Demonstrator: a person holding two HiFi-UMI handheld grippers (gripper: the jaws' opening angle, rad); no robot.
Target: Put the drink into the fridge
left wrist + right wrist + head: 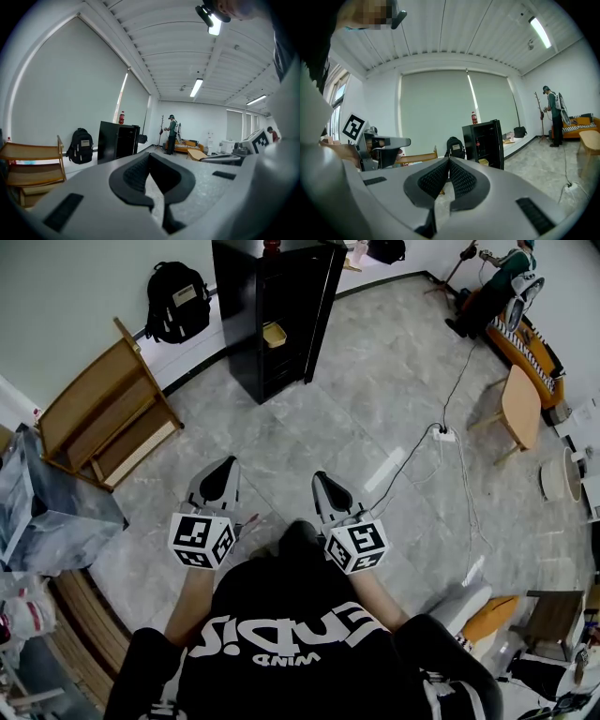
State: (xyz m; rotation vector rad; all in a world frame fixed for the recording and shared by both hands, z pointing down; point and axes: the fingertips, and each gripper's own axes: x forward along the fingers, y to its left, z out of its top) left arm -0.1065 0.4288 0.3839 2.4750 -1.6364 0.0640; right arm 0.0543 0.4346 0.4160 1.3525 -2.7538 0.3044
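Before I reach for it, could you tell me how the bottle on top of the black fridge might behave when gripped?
The bottle stands tall and narrow on the fridge top, so a sideways nudge would probably tip it. It looks round, so it may roll if it falls.

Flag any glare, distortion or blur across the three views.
Head view: even light, sharp, edges bowed, fridge leans. Left gripper view: heavy fisheye, dark corners, ceiling light blown out. Right gripper view: same fisheye; strip light bright, drink bottle tiny but clear.
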